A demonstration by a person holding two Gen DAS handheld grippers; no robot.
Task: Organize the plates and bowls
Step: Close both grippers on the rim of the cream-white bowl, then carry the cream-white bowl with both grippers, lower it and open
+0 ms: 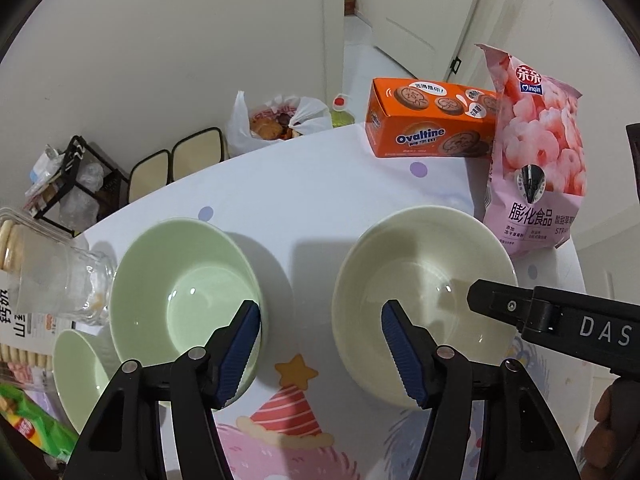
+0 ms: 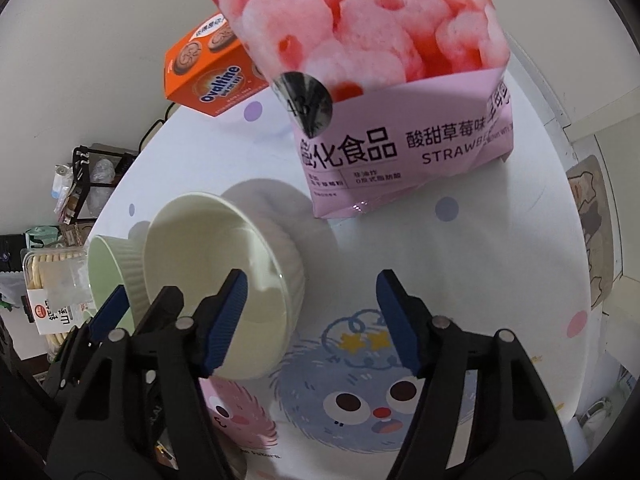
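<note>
A pale green bowl (image 1: 188,280) and a cream ribbed bowl (image 1: 424,300) stand side by side on the table. A smaller green bowl (image 1: 78,372) sits at the left edge. My left gripper (image 1: 320,344) is open, its fingers over the inner rims of the two big bowls. In the right wrist view my right gripper (image 2: 310,316) is open, its left finger (image 2: 224,320) over the cream bowl (image 2: 216,276), the green bowl (image 2: 108,272) behind. The right gripper's arm (image 1: 560,316) reaches over the cream bowl.
A pink snack bag (image 1: 536,152) and an orange Ovaltine box (image 1: 428,120) stand at the table's far side. A clear jar (image 1: 52,276) and cracker packs lie at the left. Chairs and a black rack stand beyond the table (image 1: 320,184).
</note>
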